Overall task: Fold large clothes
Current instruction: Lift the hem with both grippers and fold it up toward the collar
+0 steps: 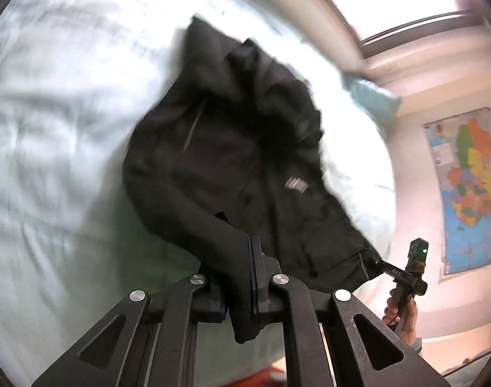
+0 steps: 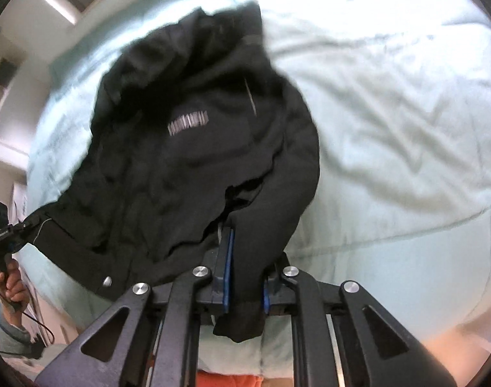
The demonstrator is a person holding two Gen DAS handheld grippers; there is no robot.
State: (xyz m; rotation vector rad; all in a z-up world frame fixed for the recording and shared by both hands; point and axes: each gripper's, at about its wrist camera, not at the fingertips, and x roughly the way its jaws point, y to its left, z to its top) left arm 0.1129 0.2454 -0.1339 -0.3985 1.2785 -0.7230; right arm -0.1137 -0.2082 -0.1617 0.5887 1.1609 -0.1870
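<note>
- The bed (image 1: 52, 135), under a pale mint duvet with soft wrinkles, fills most of what I see; it is my landmark for everything else.
- A teal pillow (image 1: 371, 95) lies at the bed's far corner, close to the wall.
- A window (image 1: 393, 0), bright with daylight, sits in the wall beyond the bed, above that pillow.
- A coloured wall map (image 1: 467, 190) hangs past the side of the bed, below the window.
- A strip of orange fabric (image 2: 226, 380) shows at the bed's near edge.
- White shelving (image 2: 4, 90), blurred, stands off the bed's far corner.
</note>
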